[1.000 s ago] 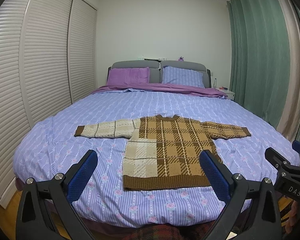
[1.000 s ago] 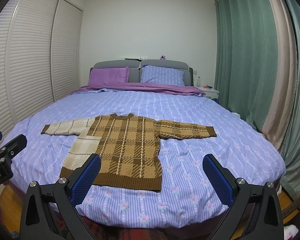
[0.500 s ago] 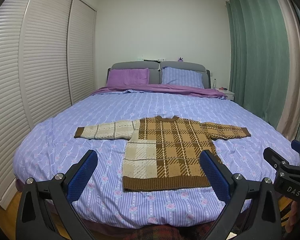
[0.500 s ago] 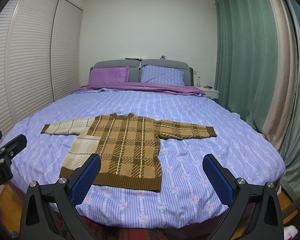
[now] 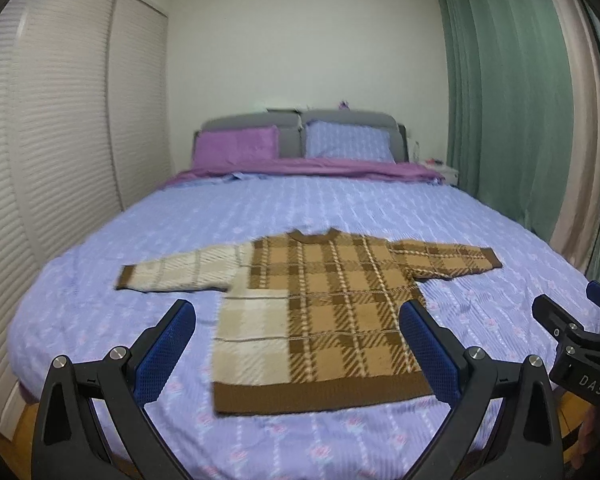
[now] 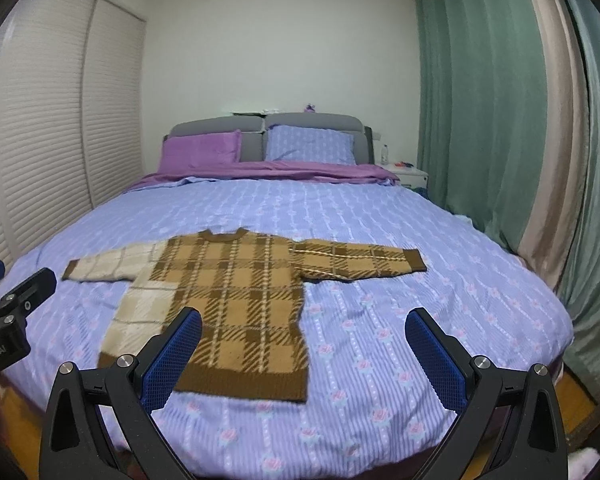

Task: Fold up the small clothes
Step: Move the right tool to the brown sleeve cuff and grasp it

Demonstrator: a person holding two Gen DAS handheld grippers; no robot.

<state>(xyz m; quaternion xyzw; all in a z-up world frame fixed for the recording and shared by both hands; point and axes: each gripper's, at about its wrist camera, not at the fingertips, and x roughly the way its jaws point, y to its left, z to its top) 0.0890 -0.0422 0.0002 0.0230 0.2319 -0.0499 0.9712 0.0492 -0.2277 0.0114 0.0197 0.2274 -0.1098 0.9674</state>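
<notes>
Left wrist view shows the job at its very start — the sweater (image 5: 324, 316) lies spread flat on the bed (image 5: 340, 216), with nothing folded so far. Both sleeves stretch out sideways, the body is smooth, and the hem faces the foot of the bed, close to the near edge. All of the folding is left, by my reading: sleeves in, then the body doubled over.

The sweater is a knitted check, mostly tan and brown, with a cream panel down one side and a matching cream sleeve (image 5: 180, 274). The other sleeve (image 5: 448, 260) is tan with a dark cuff. A dark brown band runs along the hem, and the round neck points toward the pillows. It looks thick and soft, so I'd expect it to hold a crease loosely.

The left tool (image 5: 296, 352) hangs above the foot of the bed with its blue pads spread wide, empty, apart from the cloth. In the right wrist view, the right tool (image 6: 304, 356) is likewise spread and empty — the hem corner of the sweater (image 6: 236, 304) shows beyond its inner pad, untouched.
</notes>
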